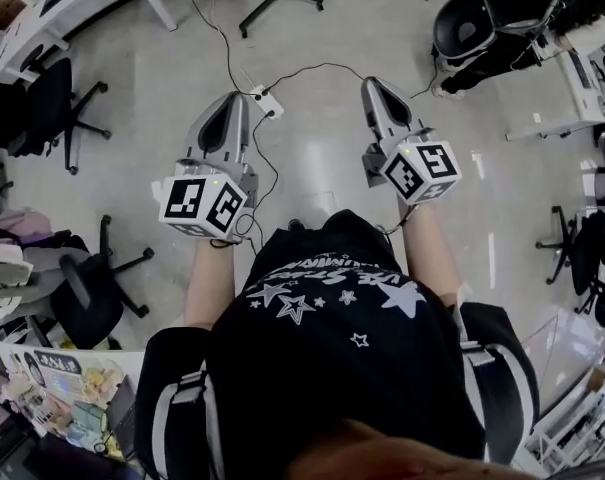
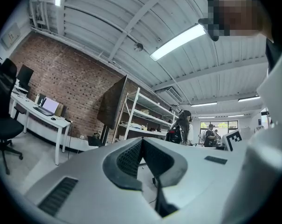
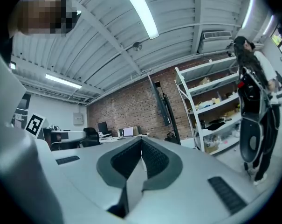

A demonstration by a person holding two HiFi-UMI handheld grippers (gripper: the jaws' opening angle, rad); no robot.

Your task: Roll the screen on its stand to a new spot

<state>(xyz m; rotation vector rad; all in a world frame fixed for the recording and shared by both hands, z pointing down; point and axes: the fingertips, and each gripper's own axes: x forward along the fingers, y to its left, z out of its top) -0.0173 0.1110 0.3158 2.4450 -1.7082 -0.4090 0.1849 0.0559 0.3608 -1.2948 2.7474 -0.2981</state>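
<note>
The screen on its stand (image 2: 113, 107) shows in the left gripper view as a dark tilted panel on a black post, far off by the brick wall. In the right gripper view the screen (image 3: 160, 104) appears nearly edge-on against the same wall. It does not show in the head view. My left gripper (image 1: 235, 98) and right gripper (image 1: 370, 83) are both held out over bare floor, side by side and pointing forward. Both are shut and hold nothing. The left gripper's jaws (image 2: 141, 140) meet at the tip, and so do the right gripper's jaws (image 3: 141, 139).
A white power strip (image 1: 265, 99) with a black cable lies on the floor between the grippers. Black office chairs (image 1: 57, 98) (image 1: 92, 288) stand at the left. White shelving (image 2: 141, 115) is beside the screen, with a white desk (image 2: 40, 113) to its left. A person in black (image 3: 252, 101) stands at the right.
</note>
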